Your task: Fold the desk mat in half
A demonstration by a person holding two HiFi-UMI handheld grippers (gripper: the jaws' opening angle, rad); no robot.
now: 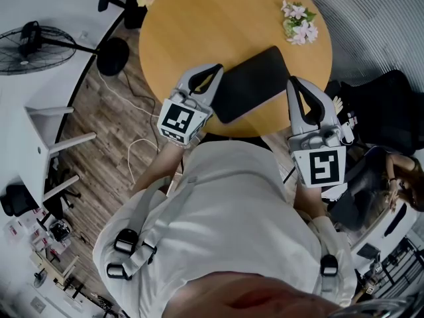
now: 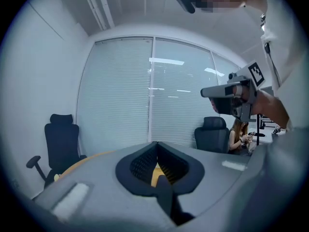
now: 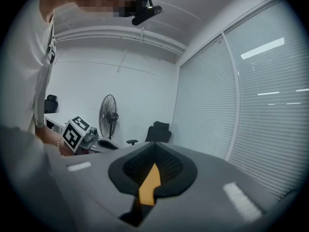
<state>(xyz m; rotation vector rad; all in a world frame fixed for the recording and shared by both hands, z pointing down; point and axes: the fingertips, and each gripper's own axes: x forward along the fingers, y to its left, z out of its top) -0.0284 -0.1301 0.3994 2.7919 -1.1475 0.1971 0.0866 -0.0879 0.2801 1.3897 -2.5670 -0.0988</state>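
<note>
1. A round table (image 1: 199, 25) filled the upper middle of the head view, its top smooth, honey-coloured wood with a thin dark rim.
2. The floor (image 1: 109, 121) to its left was grey-brown planking, and a white cable (image 1: 136, 152) looped loosely across it.
3. A black pedestal fan (image 1: 32, 45) with a wire cage and a round base stood at the upper left, above a white desk (image 1: 20, 138).
4. Pale slatted blinds (image 2: 145, 91) covered the whole window wall in the left gripper view, with a black high-backed office chair (image 2: 62, 140) in front of them at the left.
5. A small bunch of pink and white flowers (image 1: 299, 22) lay near the table's upper right edge.
6. The desk mat (image 1: 252, 83) lay on the near part of the table, set at a slant. It was a matte black rectangle with rounded corners.
7. The left gripper (image 1: 217, 67), grey with ribbed black pads, had its jaws closed tip to tip on nothing, just beside the mat's left edge.
8. The right gripper (image 1: 291, 80) matched it, jaws together and empty, just beside the mat's right corner.
</note>
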